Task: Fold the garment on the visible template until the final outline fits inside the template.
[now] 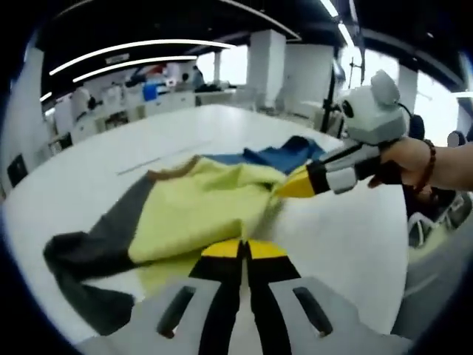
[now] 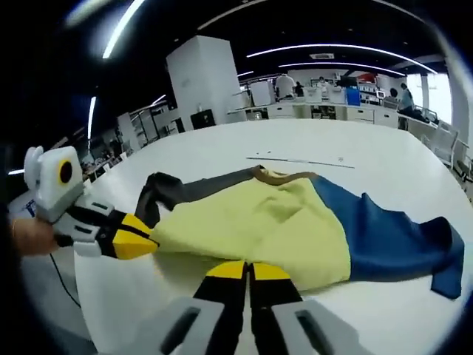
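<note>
**Now both grippers pinch the garment's hem**

Broadly, one white table (image 2: 384,159) carries everything, and thin marks on it beyond the cloth may be the template line (image 2: 299,160), though they are too faint to be sure. One garment (image 2: 281,222) lies across the middle of the table, a yellow body with a grey sleeve (image 1: 96,251) on one side and a blue sleeve (image 2: 392,240) on the other, and a brown collar at the far edge.

It looks light, soft and limp, so I judge it will sag and drag rather than hold a shape, and it may slide easily on the smooth top. The near hem corners, where the yellow meets each sleeve, seem the best places to hold, since lifting both together should carry a straight fold line across.

Two grippers are at work. The left gripper (image 1: 242,248) has its yellow tips pressed together at the near yellow edge, apparently nipping the cloth. The right gripper (image 2: 247,270) likewise has its tips closed on the yellow hem, and seen from the other side, with a hand (image 1: 403,159) behind it, its tips are closed on a raised, bunched edge of the yellow cloth.

Both sleeves lie spread outward, so I judge the folding is at an early stage.
</note>
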{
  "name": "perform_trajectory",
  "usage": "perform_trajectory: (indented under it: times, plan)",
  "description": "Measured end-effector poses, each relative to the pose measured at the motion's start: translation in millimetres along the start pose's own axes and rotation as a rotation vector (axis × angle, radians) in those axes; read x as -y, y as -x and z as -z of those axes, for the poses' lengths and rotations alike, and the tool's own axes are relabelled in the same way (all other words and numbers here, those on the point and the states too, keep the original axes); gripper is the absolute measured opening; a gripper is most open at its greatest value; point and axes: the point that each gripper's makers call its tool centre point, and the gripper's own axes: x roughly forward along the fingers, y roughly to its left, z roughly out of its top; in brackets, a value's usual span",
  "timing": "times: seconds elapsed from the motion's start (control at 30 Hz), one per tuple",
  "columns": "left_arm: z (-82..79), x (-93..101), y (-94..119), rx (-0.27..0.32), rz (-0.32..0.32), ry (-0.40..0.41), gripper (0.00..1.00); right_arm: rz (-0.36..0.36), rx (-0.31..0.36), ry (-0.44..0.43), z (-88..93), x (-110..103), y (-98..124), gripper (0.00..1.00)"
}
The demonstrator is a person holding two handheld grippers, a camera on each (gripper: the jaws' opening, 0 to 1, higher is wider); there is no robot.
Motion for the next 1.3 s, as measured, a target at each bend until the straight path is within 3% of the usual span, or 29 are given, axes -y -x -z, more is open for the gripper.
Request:
perform_trajectory:
  times: [0.13,0.3,0.43,0.6,0.97,1.3]
  plan:
    - [-20.4,-7.1,9.8,0.009,0.003,-0.045,0.00,-0.019,0.019,0.048,-12.9,-1.1,10.2,0.00]
    - [-42.0,-24.1,11.0,0.014,0.003,-0.063,0.00,-0.016,0.079,0.086,-45.0,10.9,17.6,0.00]
    - [-64.0,-48.0,4.9,0.035,-0.010,-0.063,0.00,-0.016,0.113,0.053,-69.1,24.2,11.7,0.00]
    - [-74.9,-80.6,-15.4,0.038,-0.054,-0.071,0.00,0.000,0.132,0.050,-90.2,34.9,-4.9,0.00]
    - [-47.7,-137.5,-62.5,-0.011,-0.132,-0.059,0.00,0.046,0.082,-0.064,-96.0,65.1,-73.0,0.00]
    - [-21.5,-162.4,-78.9,-0.056,-0.182,-0.027,0.00,0.120,-0.002,-0.102,-72.6,93.4,-100.8,0.00]
